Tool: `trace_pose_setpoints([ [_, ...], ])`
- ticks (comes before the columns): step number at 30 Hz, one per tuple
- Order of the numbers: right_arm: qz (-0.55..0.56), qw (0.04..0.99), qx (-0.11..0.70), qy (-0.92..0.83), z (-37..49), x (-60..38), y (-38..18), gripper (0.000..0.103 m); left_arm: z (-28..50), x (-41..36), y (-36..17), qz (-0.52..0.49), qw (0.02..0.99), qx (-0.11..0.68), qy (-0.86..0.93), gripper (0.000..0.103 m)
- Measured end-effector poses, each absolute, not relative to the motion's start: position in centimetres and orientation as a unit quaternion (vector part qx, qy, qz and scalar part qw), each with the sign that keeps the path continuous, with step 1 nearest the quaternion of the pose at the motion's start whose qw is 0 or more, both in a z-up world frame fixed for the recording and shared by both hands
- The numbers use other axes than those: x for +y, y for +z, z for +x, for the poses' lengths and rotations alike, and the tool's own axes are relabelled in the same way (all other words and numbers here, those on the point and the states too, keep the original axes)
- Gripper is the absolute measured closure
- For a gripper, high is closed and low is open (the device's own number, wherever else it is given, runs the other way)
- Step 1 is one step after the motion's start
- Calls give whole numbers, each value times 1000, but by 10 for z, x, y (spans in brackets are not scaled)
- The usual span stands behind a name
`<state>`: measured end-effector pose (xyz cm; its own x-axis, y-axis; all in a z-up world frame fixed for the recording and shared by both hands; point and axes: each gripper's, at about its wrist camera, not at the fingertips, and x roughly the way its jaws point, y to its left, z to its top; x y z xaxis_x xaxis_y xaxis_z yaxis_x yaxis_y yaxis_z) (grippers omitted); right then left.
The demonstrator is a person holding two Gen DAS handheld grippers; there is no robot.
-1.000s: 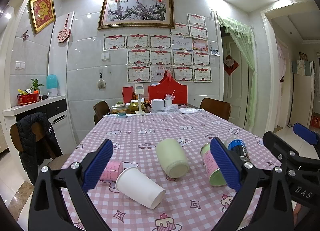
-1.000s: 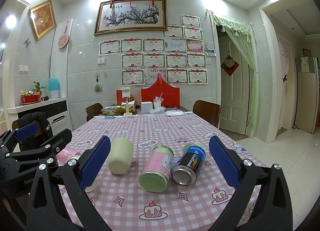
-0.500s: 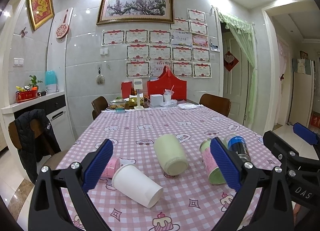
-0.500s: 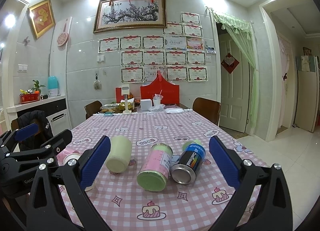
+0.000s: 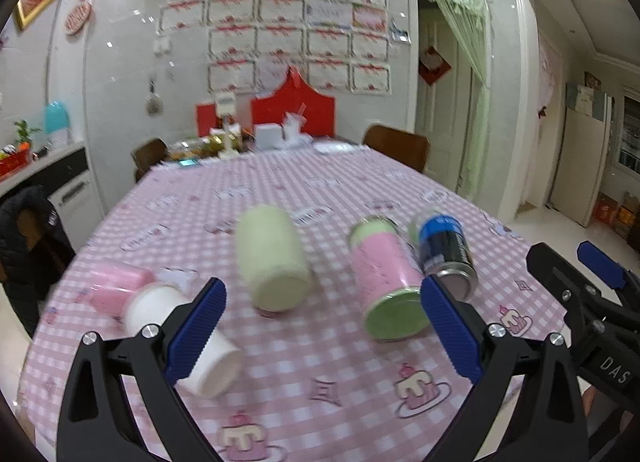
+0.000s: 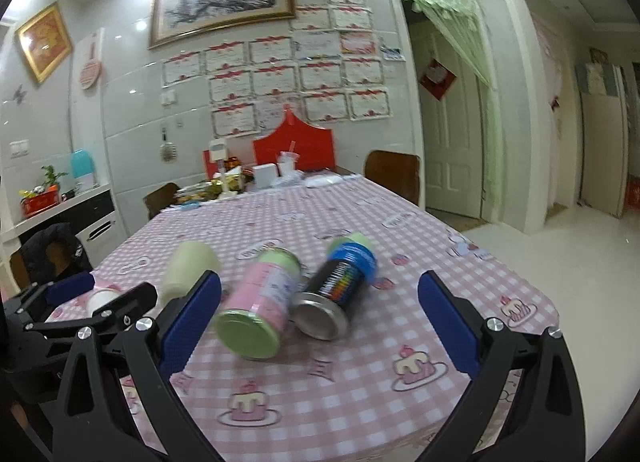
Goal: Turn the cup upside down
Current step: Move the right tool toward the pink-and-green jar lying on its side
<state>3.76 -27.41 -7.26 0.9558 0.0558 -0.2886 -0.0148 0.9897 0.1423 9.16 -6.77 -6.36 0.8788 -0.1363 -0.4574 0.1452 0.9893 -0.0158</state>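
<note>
Left wrist view shows us the white paper cup (image 5: 182,342) lying on its side on the counter (image 5: 320,362), just beside our left tool (image 5: 320,332), whose jaws stand apart and empty. Our right tool (image 6: 320,322) is also spread and holds nothing. We judge the flip not yet begun.

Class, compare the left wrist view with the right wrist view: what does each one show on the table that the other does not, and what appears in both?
Only the left wrist view shows the white paper cup's full length and the small pink cup clearly; the right wrist view gives just a sliver of them. Only the right wrist view shows the dark can's coloured label. Both share the pale green cup, the pink canister, all lying sideways, and open grippers, left gripper and right gripper.
</note>
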Motion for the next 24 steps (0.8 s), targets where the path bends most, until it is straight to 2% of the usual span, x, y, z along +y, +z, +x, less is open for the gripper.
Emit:
trace_pose_setpoints([
  [12, 77, 978, 191, -26, 65, -310, -103, 8, 152, -122, -105, 29, 946, 307, -104, 7],
  [24, 90, 968, 232, -30, 88, -324, -127, 8, 187, -132, -125, 39, 931, 353, -89, 7],
])
